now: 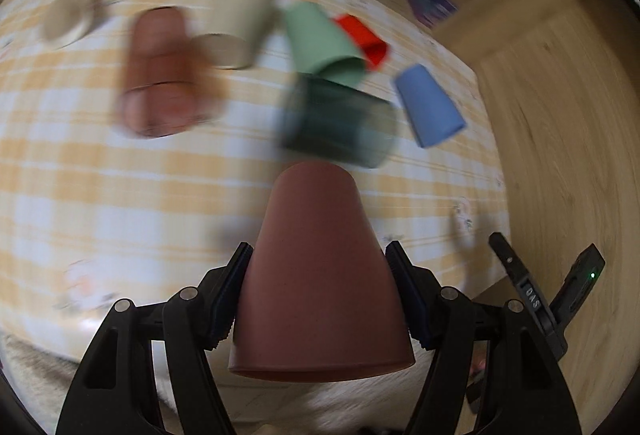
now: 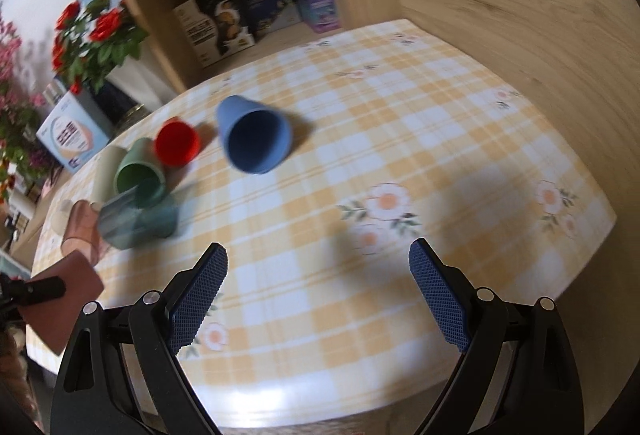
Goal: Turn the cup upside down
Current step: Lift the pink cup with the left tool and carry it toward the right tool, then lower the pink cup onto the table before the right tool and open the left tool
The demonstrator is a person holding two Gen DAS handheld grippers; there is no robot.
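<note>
I am hovering over the table (image 2: 400,139); my left gripper (image 1: 318,295) is pinching the brown cup (image 1: 316,267) at its mid-wall, clear of the cloth; it seems light, stiff, smooth, so slippery; my right gripper (image 2: 320,291) is gaping, empty.

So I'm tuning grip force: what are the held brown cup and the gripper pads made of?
Brown cup: probably matte plastic or fibre composite; dull, opaque, no glare. Left hand-held gripper pads: likely blue rubber, a grid texture showing on the right one's.
</note>
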